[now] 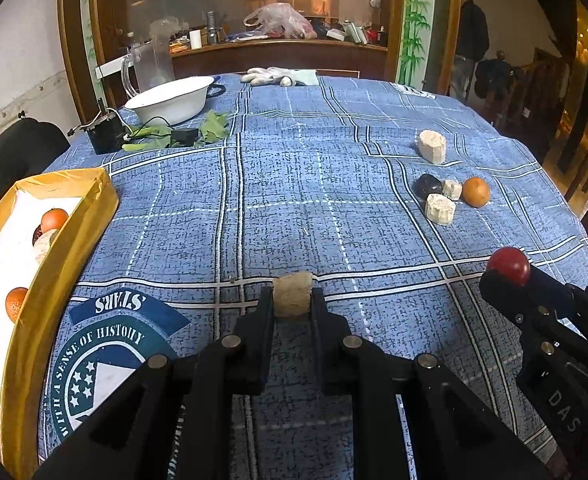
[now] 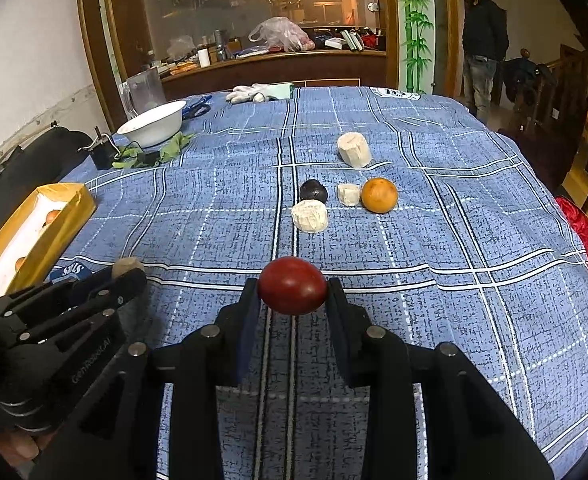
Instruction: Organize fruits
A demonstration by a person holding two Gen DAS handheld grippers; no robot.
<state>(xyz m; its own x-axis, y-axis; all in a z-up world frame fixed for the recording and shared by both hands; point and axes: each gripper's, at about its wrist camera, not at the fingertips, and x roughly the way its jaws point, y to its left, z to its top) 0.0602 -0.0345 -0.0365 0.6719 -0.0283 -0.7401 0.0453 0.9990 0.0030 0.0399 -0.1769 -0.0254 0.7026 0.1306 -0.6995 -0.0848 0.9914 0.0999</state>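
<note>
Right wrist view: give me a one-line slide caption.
Right gripper holds a red fruit above the blue plaid tablecloth, orange and pale chunks beyond.

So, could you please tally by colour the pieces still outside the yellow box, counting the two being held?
Pale beige chunks: 4, three on the cloth and one in the left hand-held gripper
Orange: 1
Dark, near black: 1
Red: 1, in the right hand-held gripper
Total: 7
</note>
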